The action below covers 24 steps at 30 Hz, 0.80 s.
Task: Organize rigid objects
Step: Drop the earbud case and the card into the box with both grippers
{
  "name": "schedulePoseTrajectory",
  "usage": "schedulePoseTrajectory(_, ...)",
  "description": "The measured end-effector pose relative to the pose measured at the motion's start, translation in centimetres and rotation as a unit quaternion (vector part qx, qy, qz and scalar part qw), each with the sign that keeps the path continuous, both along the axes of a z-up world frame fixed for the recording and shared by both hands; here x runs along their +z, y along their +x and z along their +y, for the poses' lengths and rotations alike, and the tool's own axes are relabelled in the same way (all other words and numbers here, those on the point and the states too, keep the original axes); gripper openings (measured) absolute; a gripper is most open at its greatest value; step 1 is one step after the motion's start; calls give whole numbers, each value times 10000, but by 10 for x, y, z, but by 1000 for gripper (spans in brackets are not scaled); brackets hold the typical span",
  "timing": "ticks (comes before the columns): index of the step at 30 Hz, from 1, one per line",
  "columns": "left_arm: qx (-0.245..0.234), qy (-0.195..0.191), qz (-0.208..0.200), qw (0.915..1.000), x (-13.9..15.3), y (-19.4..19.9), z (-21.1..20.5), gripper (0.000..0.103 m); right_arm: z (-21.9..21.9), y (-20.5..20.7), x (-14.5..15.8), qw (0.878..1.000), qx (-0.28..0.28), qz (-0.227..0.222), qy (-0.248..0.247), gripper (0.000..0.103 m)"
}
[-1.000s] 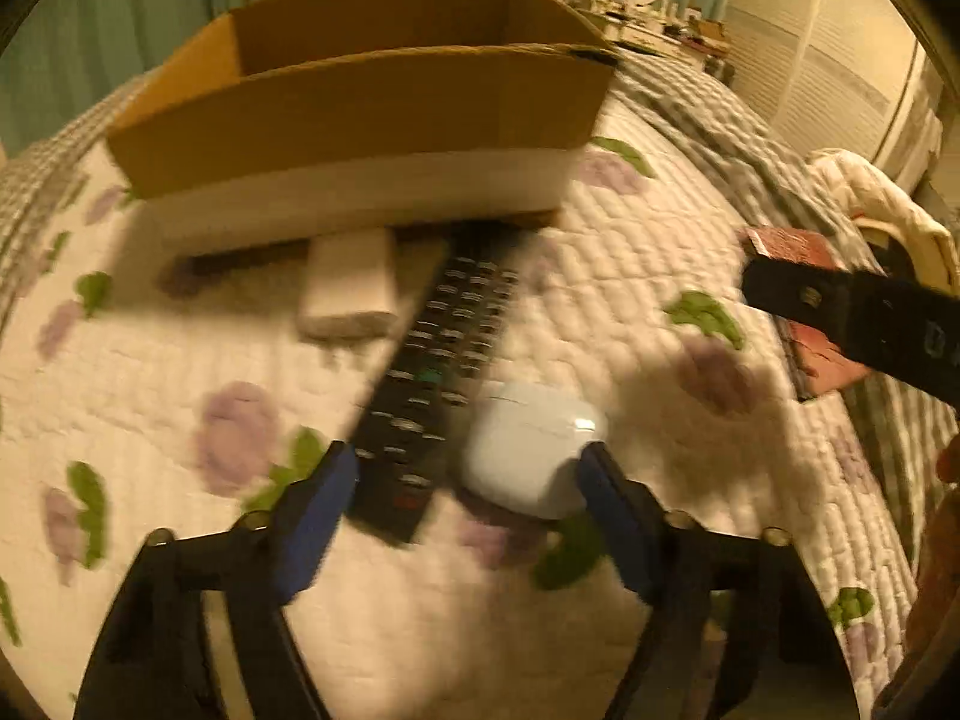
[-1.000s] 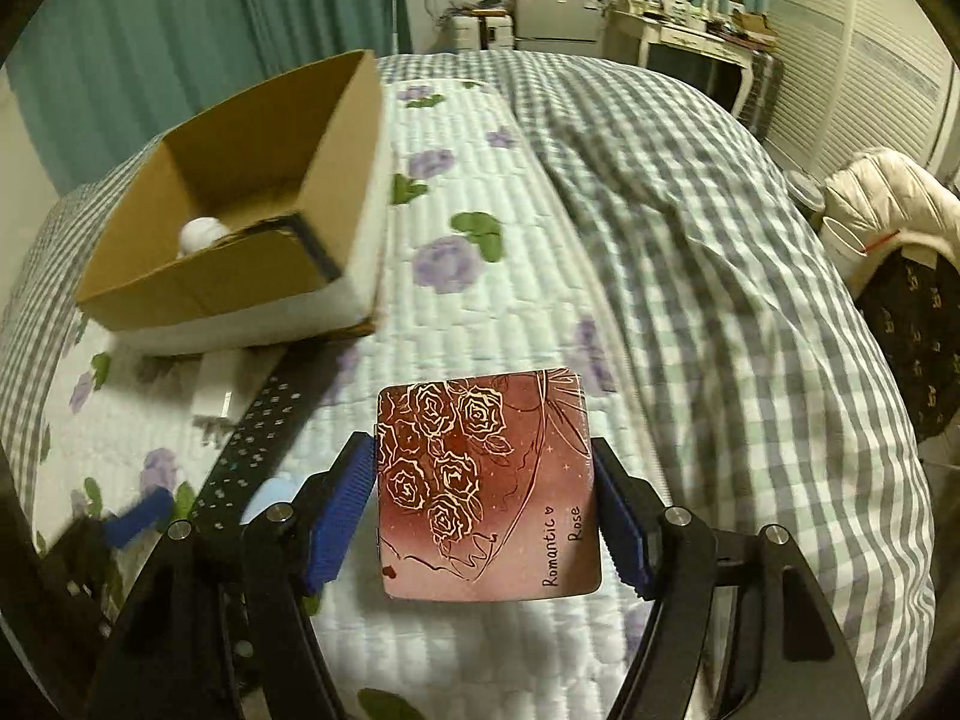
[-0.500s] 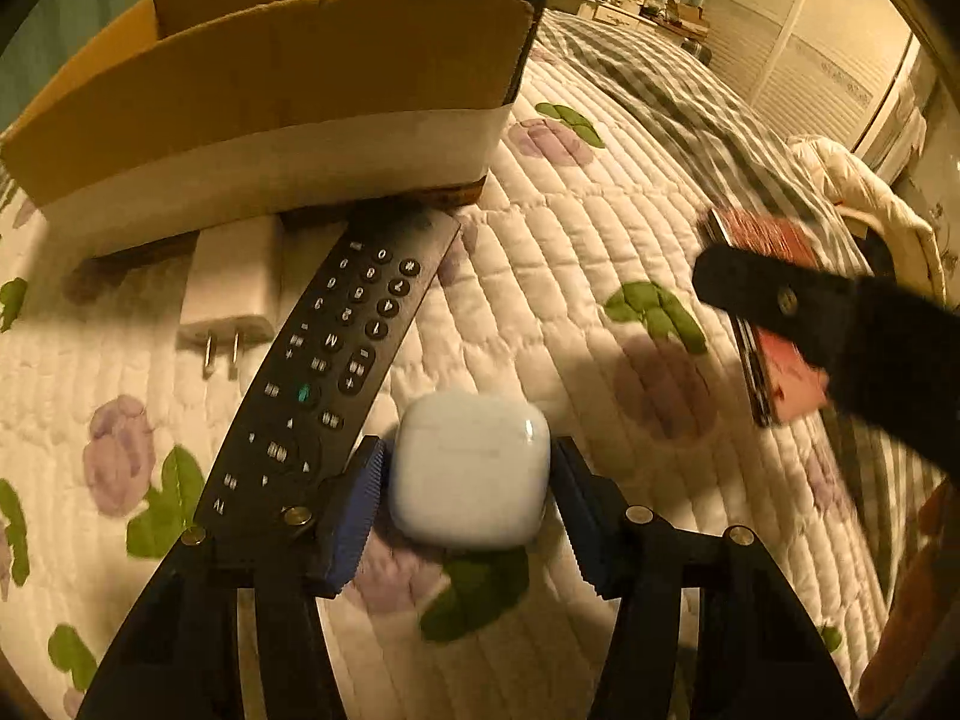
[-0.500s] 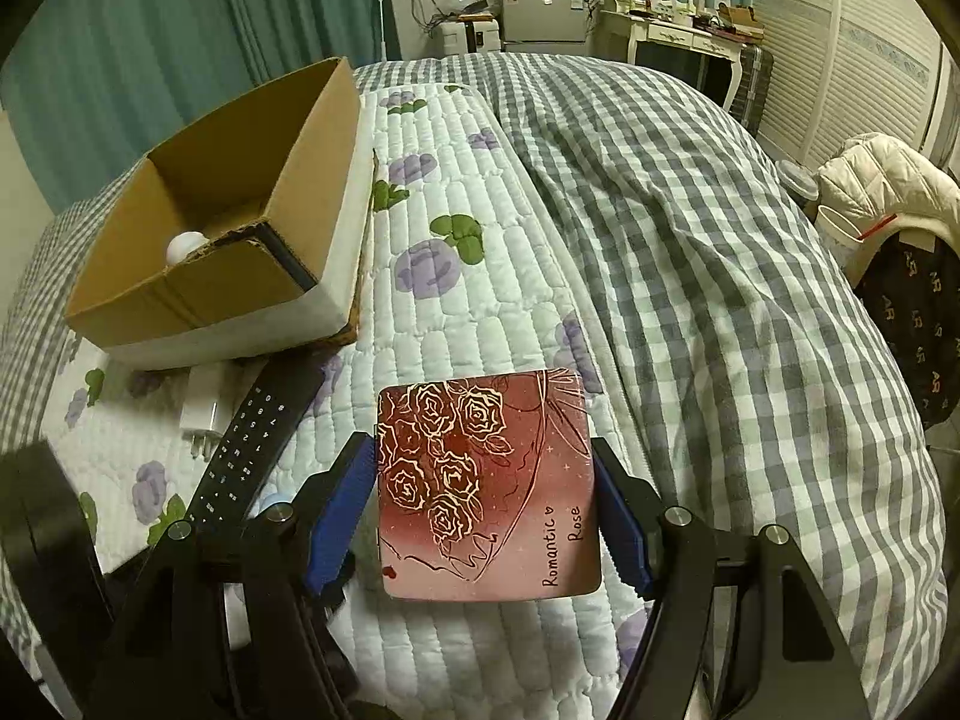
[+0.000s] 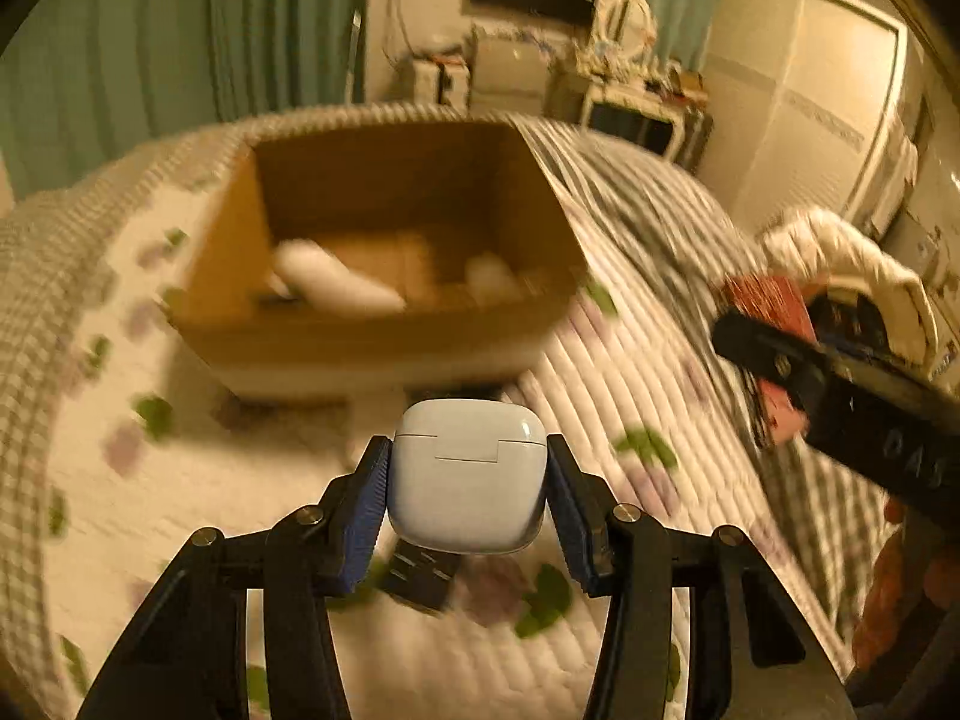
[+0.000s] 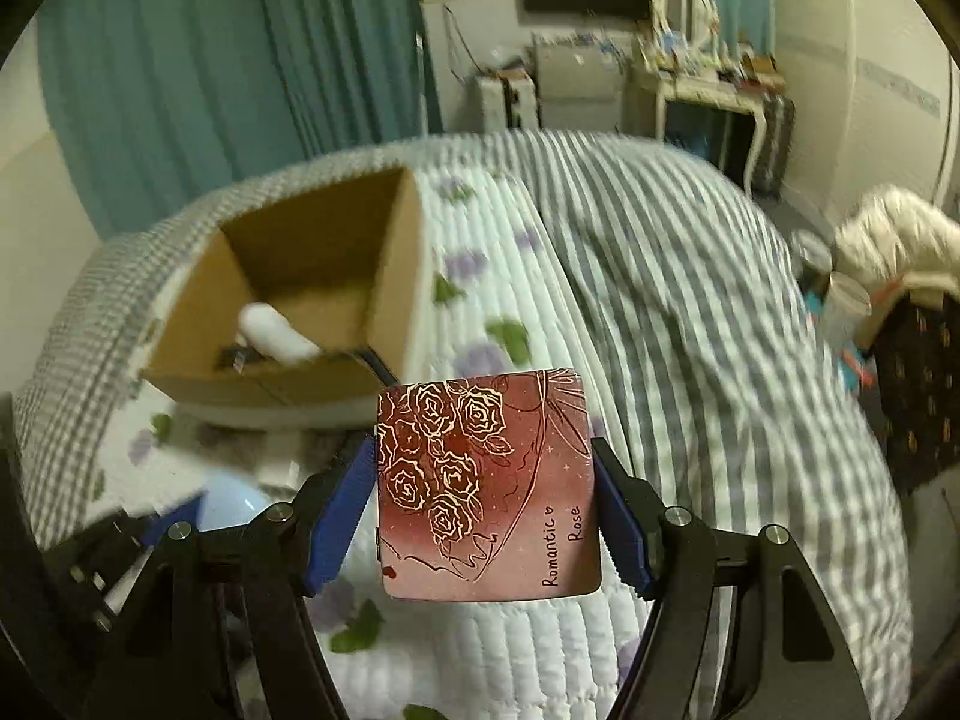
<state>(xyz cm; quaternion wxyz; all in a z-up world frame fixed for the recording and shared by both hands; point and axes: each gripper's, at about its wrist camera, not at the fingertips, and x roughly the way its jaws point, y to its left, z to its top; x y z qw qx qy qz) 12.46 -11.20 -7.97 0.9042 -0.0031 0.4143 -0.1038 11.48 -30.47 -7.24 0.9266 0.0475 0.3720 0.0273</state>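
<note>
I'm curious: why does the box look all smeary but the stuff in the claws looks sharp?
Left wrist view: the cardboard box smears with motion, while the held earbud case is crisp. Right wrist view: the box blurs too, the rose tin sharp. Both views bulge, fisheye-style.

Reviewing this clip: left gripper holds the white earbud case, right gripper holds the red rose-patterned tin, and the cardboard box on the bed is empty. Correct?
Not quite: the cardboard box is not empty. The left wrist view shows white objects lying inside it, too blurred to identify. The rest stands: the left gripper holds the white earbud case, and the right gripper holds the red rose-patterned tin.
</note>
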Motion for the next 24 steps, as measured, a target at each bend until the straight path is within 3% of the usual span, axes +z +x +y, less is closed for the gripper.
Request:
schedulePoseTrajectory(6,344,80,-384,9986,47,43,37,51,39,20,46,9979,457,-421,-177,70)
schedulePoseTrajectory(11,471,266,-615,9966,66,79,61,51,76,56,68,9935,910,-596,-320,70)
schedulePoseTrajectory(17,519,408,-492,9966,51,131,72,51,99,110,66,9907,1160,-565,-435,70)
schedulePoseTrajectory(24,303,540,-310,9976,15,171,61,51,106,166,28,9909,1160,-325,-606,69)
